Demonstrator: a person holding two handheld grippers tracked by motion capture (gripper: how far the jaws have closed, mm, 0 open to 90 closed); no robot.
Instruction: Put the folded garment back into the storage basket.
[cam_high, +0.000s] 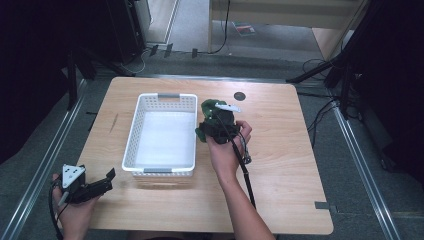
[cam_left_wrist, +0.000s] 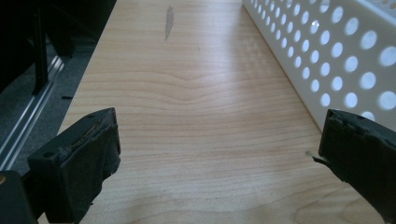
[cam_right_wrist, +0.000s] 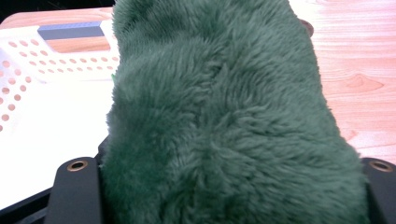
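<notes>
A green plush toy (cam_high: 210, 111) is held just right of the white perforated basket (cam_high: 135, 131), at its far right corner. My right gripper (cam_high: 216, 120) is shut on the plush toy (cam_right_wrist: 219, 121), whose fur hides the jaw tips in the right gripper view. The basket (cam_right_wrist: 28, 70) lies to the left there and looks empty. My left gripper (cam_high: 107, 179) rests open near the table's front left corner, its jaws wide apart over bare wood (cam_left_wrist: 205, 135), with the basket wall (cam_left_wrist: 327, 51) at the right.
A small dark round mark (cam_high: 239, 96) sits on the table behind the toy. A cable (cam_high: 245, 172) trails along the right forearm. Rails and dark stands flank the table (cam_high: 280, 165). A grey smear (cam_left_wrist: 169, 21) marks the wood far ahead of the left gripper.
</notes>
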